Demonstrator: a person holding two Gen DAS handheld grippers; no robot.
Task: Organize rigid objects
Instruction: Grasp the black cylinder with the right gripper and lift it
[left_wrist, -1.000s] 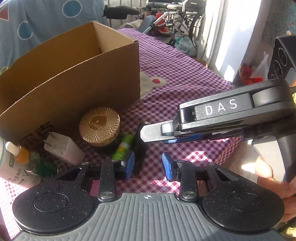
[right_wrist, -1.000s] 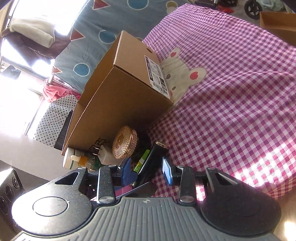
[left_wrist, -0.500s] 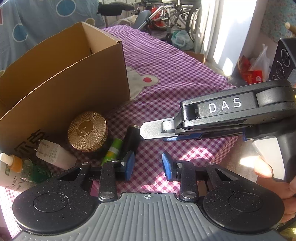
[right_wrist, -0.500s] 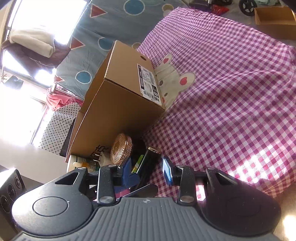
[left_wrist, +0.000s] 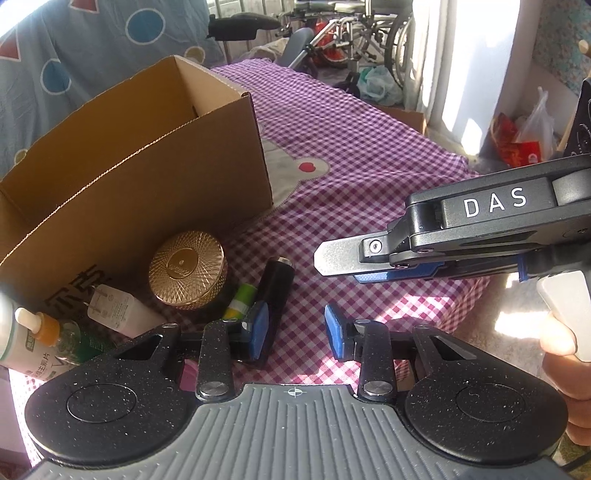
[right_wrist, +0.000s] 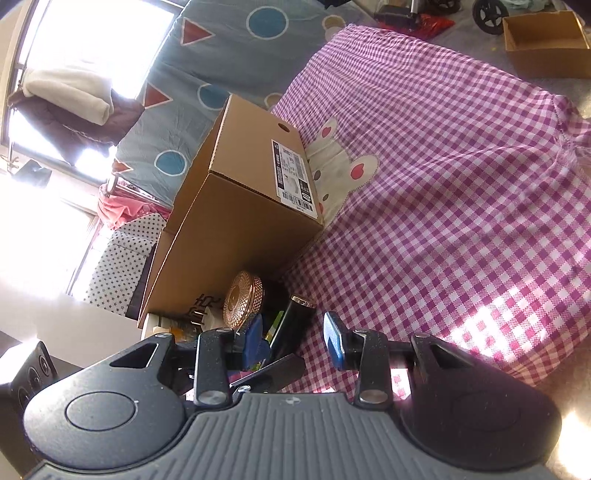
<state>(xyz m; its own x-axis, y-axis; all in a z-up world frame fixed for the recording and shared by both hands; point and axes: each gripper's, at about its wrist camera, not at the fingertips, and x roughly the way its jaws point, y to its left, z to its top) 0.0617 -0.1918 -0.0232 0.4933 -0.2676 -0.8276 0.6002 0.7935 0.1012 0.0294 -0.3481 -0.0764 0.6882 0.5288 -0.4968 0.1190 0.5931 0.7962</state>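
The left gripper (left_wrist: 295, 330) hangs over the near edge of the counter (left_wrist: 369, 177), which is covered in purple-and-white check cloth; its blue pads (left_wrist: 334, 332) stand apart with only cloth between them, holding nothing. The right gripper (right_wrist: 295, 338) is likewise apart and empty, seen from the side in the left wrist view as a dark body marked "DAS" coming in from the right, with a hand (left_wrist: 565, 369) on its handle.

Just beyond the left gripper's left pad lies a black cylinder (left_wrist: 275, 284) with a metal end, on its side and pointing away from the near edge. Touching its left flank is a small green-and-yellow tube (left_wrist: 242, 301). Left of these, a white plug charger (left_wrist: 118, 310) lies flat, and at the near left corner a bottle with an orange-and-white nozzle (left_wrist: 40, 332) lies beside a green one (left_wrist: 79, 339).

Behind the tube stands a round gold jar (left_wrist: 186, 267) with a patterned lid, right against the front wall of an open cardboard box (left_wrist: 147, 177). The box sits along the left edge of the counter, a printed label (right_wrist: 293, 181) on its end face. A bear print (left_wrist: 295, 166) shows on the cloth beside the box's far corner.
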